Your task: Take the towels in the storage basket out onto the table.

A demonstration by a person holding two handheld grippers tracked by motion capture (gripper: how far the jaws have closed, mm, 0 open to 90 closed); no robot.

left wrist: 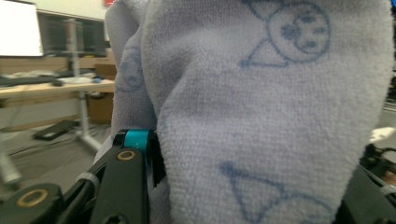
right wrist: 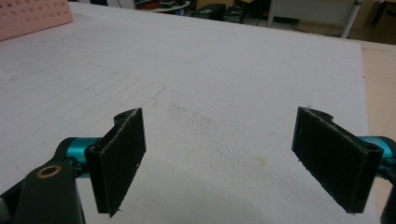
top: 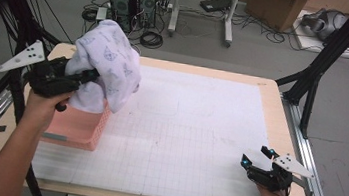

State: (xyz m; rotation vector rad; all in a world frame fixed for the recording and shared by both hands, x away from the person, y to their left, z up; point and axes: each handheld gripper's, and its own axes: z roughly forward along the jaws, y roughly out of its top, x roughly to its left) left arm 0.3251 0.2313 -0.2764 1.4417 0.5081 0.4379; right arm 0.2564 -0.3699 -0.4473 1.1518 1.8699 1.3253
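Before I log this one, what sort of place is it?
Probably a lab or workshop set up for recording: a table covered by a gridded white mat, desktop computer towers with loose cables on the floor, and a cardboard box behind.

A lab or test room: black frame struts [top: 327,51] flank the gridded tabletop [top: 197,146], two computer towers [top: 134,0] stand amid floor cables [top: 152,39], beside a cardboard box [top: 279,7] and desks [left wrist: 56,86].
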